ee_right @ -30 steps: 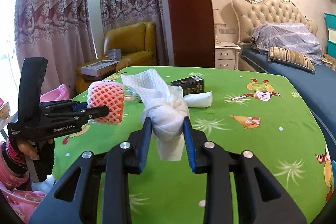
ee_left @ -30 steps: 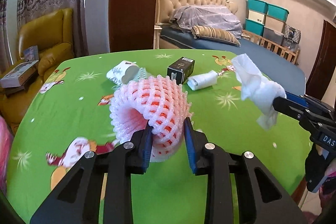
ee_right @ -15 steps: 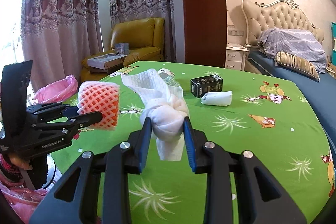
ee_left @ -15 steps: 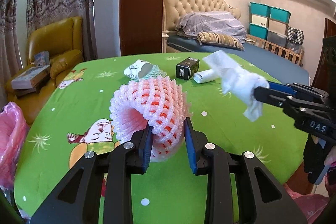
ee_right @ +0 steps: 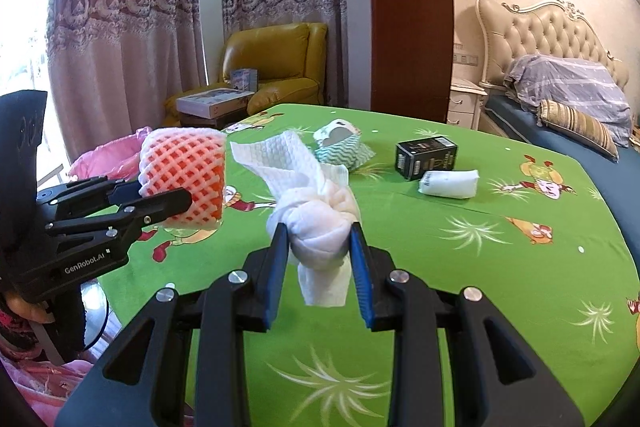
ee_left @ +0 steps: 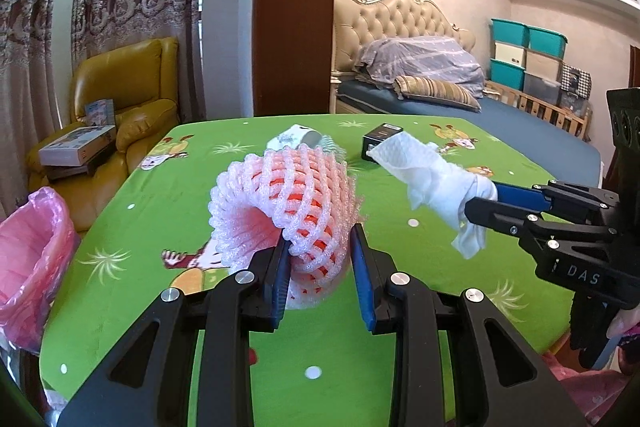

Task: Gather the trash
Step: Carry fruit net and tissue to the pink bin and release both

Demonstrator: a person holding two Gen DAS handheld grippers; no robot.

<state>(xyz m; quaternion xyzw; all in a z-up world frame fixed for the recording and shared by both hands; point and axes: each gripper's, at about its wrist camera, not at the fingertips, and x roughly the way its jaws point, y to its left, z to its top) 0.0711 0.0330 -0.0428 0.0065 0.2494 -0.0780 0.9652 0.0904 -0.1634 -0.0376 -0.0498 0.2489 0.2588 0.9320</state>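
The left claw (ee_left: pixel 320 247) grips a foam net (ee_left: pixel 284 203), which bulges toward twelve o'clock; the right claw (ee_right: pixel 320 247) pinches a tissue wad (ee_right: pixel 320 227) likewise.

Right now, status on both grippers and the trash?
Left gripper shut on foam net. Right gripper shut on paper towel. Pink bag beside table, path clear.
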